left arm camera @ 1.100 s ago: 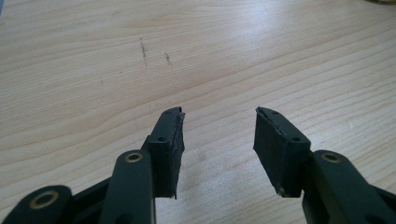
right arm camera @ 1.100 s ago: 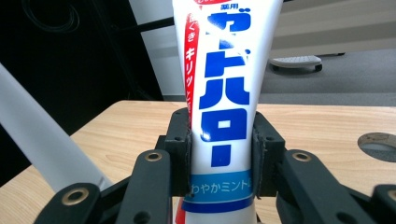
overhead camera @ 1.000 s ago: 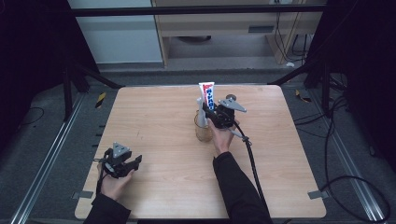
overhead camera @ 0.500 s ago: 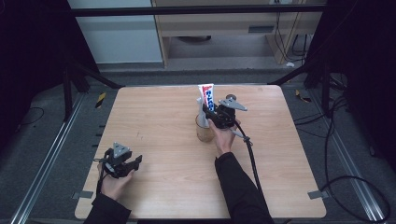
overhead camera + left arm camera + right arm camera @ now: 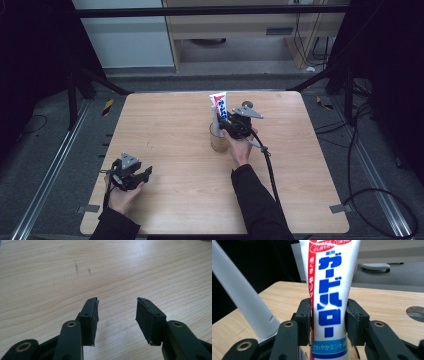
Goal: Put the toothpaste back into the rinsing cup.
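The right gripper [image 5: 231, 123] sits at the far middle of the table [image 5: 170, 125], with the tube [image 5: 329, 290] upright between its jaws. In the right gripper view the jaws flank the tube's lower half, one on each side; they have just been opening, the left pad [image 5: 305, 320] lies against the tube's red edge, and whether the right pad still touches cannot be told. The tube's foot drops below the jaws into a cup [image 5: 218, 141], which stands just under the gripper's tips and on the person's side of them. A white stick [image 5: 242, 297] leans up and away to the left of the jaws, just beside the tube, rising from the same cup. The right hand [image 5: 240, 147] holds the gripper from behind, and its cable [image 5: 270, 170] trails back along the sleeve. The left gripper [image 5: 131, 172] rests low at the near left of the table, well apart from the tube, jaws spread wide with bare wood between the pads [image 5: 91, 315].
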The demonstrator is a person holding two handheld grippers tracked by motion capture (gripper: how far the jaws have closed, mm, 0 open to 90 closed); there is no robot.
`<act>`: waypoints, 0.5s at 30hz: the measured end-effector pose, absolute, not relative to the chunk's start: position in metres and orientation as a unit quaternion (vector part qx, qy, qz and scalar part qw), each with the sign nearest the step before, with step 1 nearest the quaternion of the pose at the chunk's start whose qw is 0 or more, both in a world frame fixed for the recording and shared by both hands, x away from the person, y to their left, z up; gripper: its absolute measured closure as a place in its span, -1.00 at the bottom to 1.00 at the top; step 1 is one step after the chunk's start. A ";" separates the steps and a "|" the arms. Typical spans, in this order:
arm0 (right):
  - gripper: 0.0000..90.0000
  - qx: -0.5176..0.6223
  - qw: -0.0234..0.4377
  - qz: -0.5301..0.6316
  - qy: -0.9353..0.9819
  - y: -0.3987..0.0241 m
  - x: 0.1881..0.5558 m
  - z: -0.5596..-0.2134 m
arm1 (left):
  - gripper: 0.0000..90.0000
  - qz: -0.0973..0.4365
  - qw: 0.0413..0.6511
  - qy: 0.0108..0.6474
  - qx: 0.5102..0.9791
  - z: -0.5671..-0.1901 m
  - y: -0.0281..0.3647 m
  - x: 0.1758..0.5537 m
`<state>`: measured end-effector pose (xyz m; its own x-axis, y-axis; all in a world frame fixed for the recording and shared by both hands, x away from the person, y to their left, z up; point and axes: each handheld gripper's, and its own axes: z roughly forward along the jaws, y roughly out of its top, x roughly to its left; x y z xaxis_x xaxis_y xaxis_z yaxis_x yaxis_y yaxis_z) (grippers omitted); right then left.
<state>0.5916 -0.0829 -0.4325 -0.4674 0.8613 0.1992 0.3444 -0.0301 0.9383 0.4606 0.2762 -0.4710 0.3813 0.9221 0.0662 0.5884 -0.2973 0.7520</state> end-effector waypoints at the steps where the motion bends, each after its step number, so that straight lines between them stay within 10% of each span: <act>1: 0.32 0.457 0.235 0.549 0.659 -0.083 0.591 -0.432 | 0.14 0.255 0.327 0.494 0.764 -0.471 0.276 0.461; 15: 0.31 0.448 0.223 0.514 0.697 -0.090 0.587 -0.431 | 0.15 0.255 0.327 0.494 0.764 -0.471 0.275 0.460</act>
<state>0.5867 -0.0903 -0.4311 -0.4995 0.8534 0.1494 0.3945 0.0705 0.9162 0.4604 0.2755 -0.4710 0.3817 0.9219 0.0656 0.5882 -0.2971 0.7522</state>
